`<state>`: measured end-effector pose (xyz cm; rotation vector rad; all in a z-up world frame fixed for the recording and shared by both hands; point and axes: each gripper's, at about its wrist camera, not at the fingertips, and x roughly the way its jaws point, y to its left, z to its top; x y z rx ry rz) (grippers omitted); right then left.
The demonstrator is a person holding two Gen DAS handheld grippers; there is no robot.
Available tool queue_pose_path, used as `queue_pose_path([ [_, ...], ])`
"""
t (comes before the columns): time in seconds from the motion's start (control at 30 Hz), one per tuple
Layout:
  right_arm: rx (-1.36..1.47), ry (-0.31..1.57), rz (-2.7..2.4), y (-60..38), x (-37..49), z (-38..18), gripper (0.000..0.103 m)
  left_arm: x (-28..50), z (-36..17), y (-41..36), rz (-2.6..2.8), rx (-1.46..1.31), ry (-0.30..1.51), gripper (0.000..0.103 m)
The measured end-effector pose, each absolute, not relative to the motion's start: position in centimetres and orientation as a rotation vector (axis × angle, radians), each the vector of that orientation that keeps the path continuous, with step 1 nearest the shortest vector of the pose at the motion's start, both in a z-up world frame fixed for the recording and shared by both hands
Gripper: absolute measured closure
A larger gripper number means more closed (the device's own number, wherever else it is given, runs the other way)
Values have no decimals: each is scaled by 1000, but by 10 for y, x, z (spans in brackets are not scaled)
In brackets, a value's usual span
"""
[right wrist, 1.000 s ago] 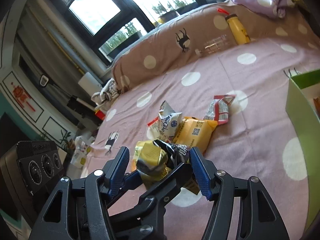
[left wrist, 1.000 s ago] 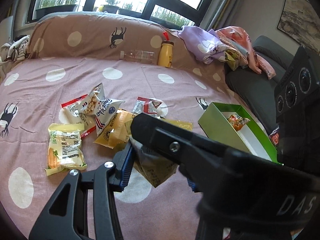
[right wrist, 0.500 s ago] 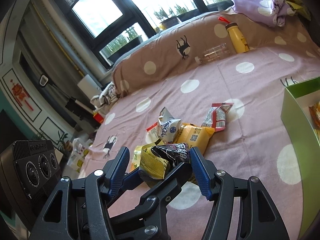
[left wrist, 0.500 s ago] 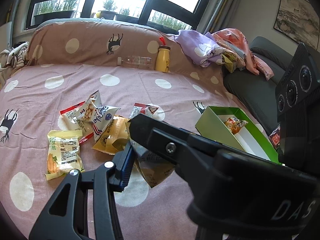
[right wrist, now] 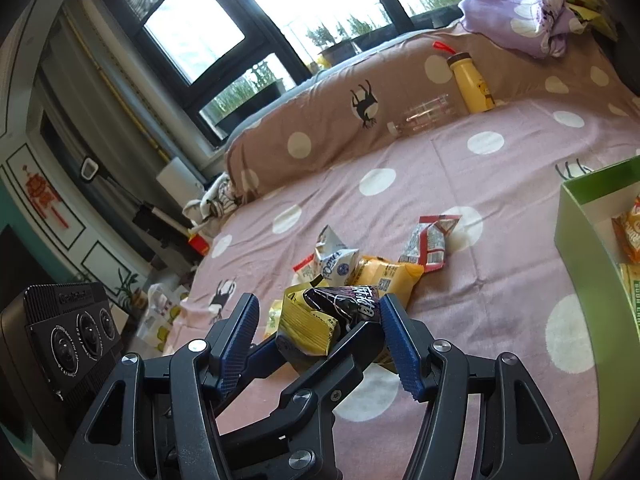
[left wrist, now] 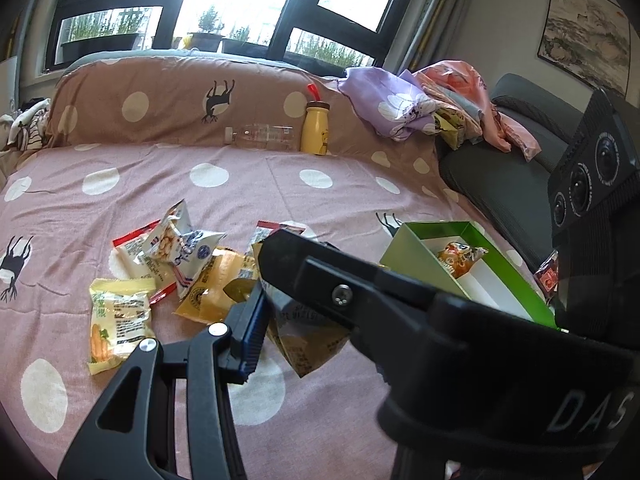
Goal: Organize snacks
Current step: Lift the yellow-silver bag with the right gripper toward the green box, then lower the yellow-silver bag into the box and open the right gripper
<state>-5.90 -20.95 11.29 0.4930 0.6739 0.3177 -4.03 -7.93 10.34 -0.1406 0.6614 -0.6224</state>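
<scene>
Hanging clear of the bed (left wrist: pixel 120 200) is a crumpled yellow-and-black snack packet (left wrist: pixel 308 344), caught between both tools at the near edge of the pink spotted sheet.

Left tongs (left wrist: pixel 296 320): clenched on the packet. The blue pad that shows presses against the packet's side. The opposite finger is hidden behind the other tool, which crosses the left wrist view from the right.

Right tongs (right wrist: pixel 320 308): released, straddling the same packet. Its right pad lies against the packet's black end. Its left pad stands just apart from the yellow end, with a gap showing between them.

Remaining snacks: a loose pile lies on the sheet just beyond the held packet.
- An orange-yellow packet (left wrist: pixel 212 288) lies nearest to it.
- A white-and-blue packet (left wrist: pixel 188 240) rests partly on the orange-yellow one.
- A red-edged white packet (left wrist: pixel 136 256) lies under the white-and-blue packet, to its left.
- A pale yellow packet printed with corn (left wrist: pixel 118 320) lies flat at the left of the pile, touching the red-edged one.
- A red-and-silver packet (right wrist: pixel 428 240) sits at the far right of the pile.

Green box (left wrist: pixel 404 248): open-topped, on the bed to the right of the pile and apart from it. An orange packet (left wrist: pixel 460 256) lies inside at its far end.

Background: a yellow bottle (left wrist: pixel 315 130) stands upright against the brown spotted bolster, with a clear plastic bottle (left wrist: pixel 260 136) lying on its side just beside it.
</scene>
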Motion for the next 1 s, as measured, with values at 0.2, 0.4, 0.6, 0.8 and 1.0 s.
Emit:
queue_pose_path([
  [0.2, 546, 613, 268, -240, -67, 124, 38, -37, 118, -109, -684, -95, 636, 60],
  [0.4, 593, 545, 191, -279, -80, 134, 38, -40, 131, -149, -774, -26, 596, 60],
  [0.6, 668, 478, 103, -318, -97, 139, 38, -43, 141, -190, -876, 38, 572, 60],
  [0.8, 766, 444, 12, -354, -112, 133, 38, -43, 142, -229, -972, 108, 579, 60],
  [1.0, 859, 419, -60, -379, -121, 123, 38, -41, 139, -258, -1047, 156, 594, 60],
])
